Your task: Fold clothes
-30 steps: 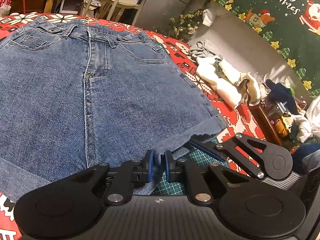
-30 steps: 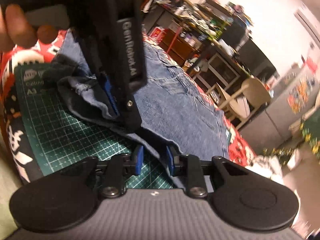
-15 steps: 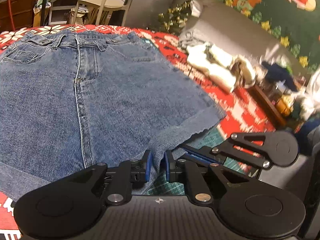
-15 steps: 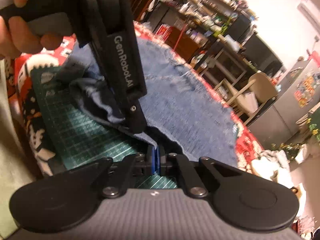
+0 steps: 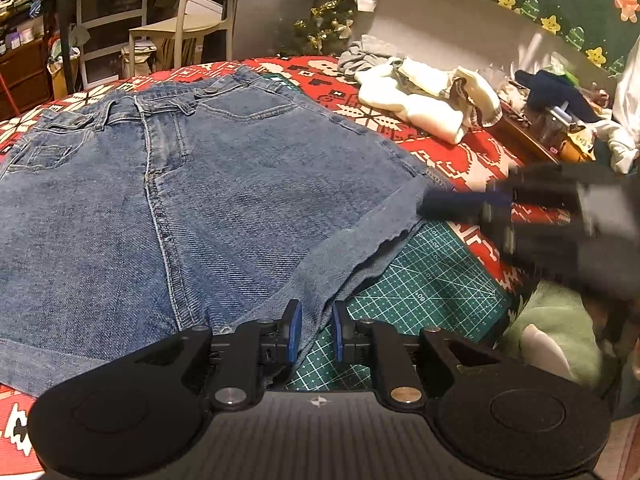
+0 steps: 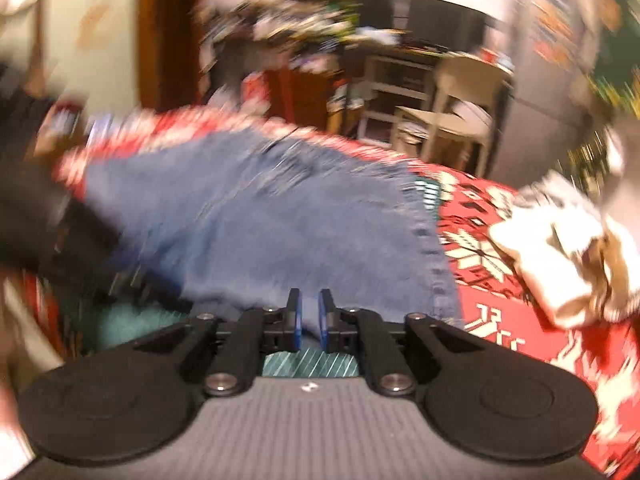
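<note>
Blue denim shorts (image 5: 224, 200) lie spread flat on the red patterned cloth, waistband far, cuffed hem near. My left gripper (image 5: 316, 332) sits low at the near hem. Its blue pads (image 5: 295, 330) stand a little apart with the denim edge between them, so it is open. My right gripper (image 5: 432, 202), blurred, reaches in from the right to the cuff's right corner. In the blurred right wrist view my right gripper (image 6: 310, 320) has its pads (image 6: 297, 320) narrowly apart with the shorts (image 6: 280, 224) pinched between them.
A green cutting mat (image 5: 424, 280) shows under the hem at the near right. White and grey garments (image 5: 424, 96) are piled on the table's (image 5: 472, 156) far right. A chair (image 5: 192, 20) and shelves stand beyond the table. A person's dark sleeve (image 6: 24, 216) is at the left.
The shorts dropped from bunched and lifted to flat. My left pads widened slightly. My right gripper swung fast from beside the left gripper to the right corner of the hem.
</note>
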`<state>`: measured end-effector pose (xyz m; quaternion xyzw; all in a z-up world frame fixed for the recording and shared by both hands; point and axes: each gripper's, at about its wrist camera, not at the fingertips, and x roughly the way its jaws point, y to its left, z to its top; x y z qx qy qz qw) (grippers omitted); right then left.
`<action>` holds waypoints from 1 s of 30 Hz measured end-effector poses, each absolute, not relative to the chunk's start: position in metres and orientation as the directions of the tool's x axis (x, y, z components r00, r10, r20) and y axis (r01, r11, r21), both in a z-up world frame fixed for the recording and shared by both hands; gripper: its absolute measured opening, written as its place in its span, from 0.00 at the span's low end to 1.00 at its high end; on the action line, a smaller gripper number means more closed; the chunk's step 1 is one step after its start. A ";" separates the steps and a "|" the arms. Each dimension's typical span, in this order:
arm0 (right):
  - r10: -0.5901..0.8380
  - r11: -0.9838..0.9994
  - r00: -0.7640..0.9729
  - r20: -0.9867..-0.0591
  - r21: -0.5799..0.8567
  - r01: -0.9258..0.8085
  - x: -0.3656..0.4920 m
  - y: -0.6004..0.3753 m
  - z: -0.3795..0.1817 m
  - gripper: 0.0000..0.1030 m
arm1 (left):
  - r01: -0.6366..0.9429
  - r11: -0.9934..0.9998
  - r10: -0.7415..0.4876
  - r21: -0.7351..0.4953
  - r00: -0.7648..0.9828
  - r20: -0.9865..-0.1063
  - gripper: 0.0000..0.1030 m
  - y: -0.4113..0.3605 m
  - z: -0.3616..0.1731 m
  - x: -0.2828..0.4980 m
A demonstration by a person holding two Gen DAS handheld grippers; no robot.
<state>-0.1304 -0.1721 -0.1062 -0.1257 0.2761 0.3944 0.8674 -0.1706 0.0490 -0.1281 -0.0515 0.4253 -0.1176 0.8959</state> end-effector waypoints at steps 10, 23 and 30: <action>0.573 0.771 0.516 -0.637 0.207 -0.602 -0.080 -0.205 -0.135 0.00 | 0.147 0.971 -0.240 -0.190 0.596 -0.766 0.17 0.059 -0.128 -0.178; 0.668 0.723 0.494 -0.556 0.328 -0.609 -0.086 -0.212 -0.117 0.09 | 0.134 0.897 -0.409 -0.420 0.610 -0.678 0.20 0.068 -0.121 -0.165; 0.683 0.647 0.400 -0.611 0.253 -0.719 -0.101 -0.165 -0.132 0.09 | 0.082 0.869 -0.439 -0.488 0.583 -0.684 0.11 0.061 -0.140 -0.134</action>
